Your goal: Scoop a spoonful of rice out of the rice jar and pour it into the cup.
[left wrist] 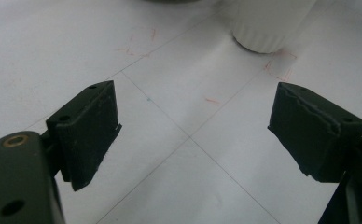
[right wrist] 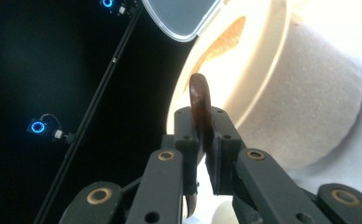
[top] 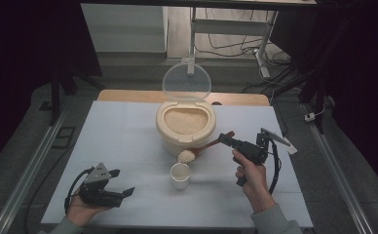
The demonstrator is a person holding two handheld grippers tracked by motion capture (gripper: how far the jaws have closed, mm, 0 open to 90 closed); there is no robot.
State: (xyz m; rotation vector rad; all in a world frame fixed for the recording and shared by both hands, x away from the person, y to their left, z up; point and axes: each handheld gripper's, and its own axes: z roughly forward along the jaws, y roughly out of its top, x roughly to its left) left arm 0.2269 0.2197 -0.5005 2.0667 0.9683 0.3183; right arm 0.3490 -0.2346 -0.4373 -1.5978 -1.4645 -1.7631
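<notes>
Right gripper (top: 227, 140): held in the person's right hand (top: 249, 176) over the right half of the table, jaws pointing left toward the rice container (top: 185, 127). The jaws are clenched on the handle of a wooden spoon (top: 204, 146). In the right gripper view the brown handle (right wrist: 200, 109) sits clamped between the two pads, its end standing up past the gripper (right wrist: 201, 140), with the cream wall of the container (right wrist: 305, 107) close behind it.

Spoon: its bowl carries a heaped load of rice (top: 185, 156). In the high view the load sits in front of the container's near wall and just above and behind the rim of the white cup (top: 180, 175); whether the bowl touches the container cannot be told.

Rice container: cream, round, standing at the middle of the table, filled with rice — its clear lid (top: 186, 81) is hinged open and stands upright behind it.

White cup: upright on the table (top: 123, 131), just in front of the container. Its contents cannot be made out.

Left gripper (top: 120, 194): low at the near left corner of the table, in the person's left hand (top: 82, 208), well apart from cup and container. In the left gripper view its jaws stand wide apart with nothing between them — bare white table surface (left wrist: 179, 121) below, and the ribbed base of the cup (left wrist: 268, 23) at the top edge.
</notes>
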